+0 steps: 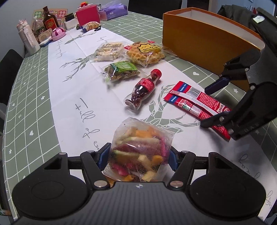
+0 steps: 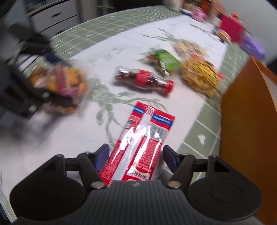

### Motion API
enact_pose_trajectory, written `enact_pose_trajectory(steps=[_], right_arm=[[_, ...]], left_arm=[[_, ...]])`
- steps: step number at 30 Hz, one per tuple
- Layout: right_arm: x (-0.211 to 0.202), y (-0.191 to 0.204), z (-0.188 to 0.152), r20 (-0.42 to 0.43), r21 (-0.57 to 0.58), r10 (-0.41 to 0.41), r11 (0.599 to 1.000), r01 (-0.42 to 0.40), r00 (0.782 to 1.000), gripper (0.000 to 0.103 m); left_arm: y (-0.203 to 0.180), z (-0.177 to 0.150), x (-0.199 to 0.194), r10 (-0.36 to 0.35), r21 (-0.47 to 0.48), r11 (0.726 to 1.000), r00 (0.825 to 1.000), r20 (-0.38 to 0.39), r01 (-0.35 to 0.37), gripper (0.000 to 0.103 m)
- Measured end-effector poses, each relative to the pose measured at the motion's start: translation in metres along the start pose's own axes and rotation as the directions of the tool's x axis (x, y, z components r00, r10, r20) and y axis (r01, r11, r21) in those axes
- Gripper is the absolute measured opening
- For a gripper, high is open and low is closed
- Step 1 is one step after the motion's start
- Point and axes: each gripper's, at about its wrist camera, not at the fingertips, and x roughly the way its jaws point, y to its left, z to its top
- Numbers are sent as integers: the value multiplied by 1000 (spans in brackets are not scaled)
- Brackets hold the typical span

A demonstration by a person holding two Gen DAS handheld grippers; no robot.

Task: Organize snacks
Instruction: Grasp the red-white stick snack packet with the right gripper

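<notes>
My left gripper (image 1: 138, 154) is shut on a clear bag of colourful candy (image 1: 140, 148), which also shows blurred in the right wrist view (image 2: 64, 84). My right gripper (image 2: 135, 155) is open around the red snack packets (image 2: 140, 147), its fingers apart on either side; the packets lie on the white runner (image 1: 195, 102). From the left wrist view the right gripper (image 1: 207, 105) stands over the packets' near end. The orange box (image 1: 207, 38) stands open at the right.
On the runner lie a small cola-shaped bottle of candy (image 1: 143, 88), a green nut packet (image 1: 121, 71), a waffle biscuit bag (image 1: 145, 52) and a pale snack bag (image 1: 107, 52). Bottles, a pink box and a tissue box (image 1: 112, 11) crowd the far end.
</notes>
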Motion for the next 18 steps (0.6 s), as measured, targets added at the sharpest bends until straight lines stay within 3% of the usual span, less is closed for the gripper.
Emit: enact_pose_trajectory(steps=[3, 6, 8, 10, 18], right_arm=[[-1, 0, -1, 28, 138, -27, 990, 22, 999, 74], [2, 12, -1, 40, 142, -91, 986, 84, 995, 73], [1, 15, -1, 54, 155, -104, 983, 94, 993, 68], [-1, 15, 1, 56, 165, -112, 981, 102, 992, 51], [-6, 6, 5, 34, 176, -78, 982, 71, 996, 32]], left_arm=[[0, -1, 0, 1, -2, 1000, 1000, 3, -1, 76], [-2, -1, 0, 10, 5, 1000, 1000, 9, -10, 78], [-4, -2, 3, 18, 9, 1000, 1000, 14, -18, 78], [-7, -3, 4, 28, 19, 999, 1000, 14, -28, 77], [-9, -2, 2, 27, 26, 999, 1000, 7, -27, 73]])
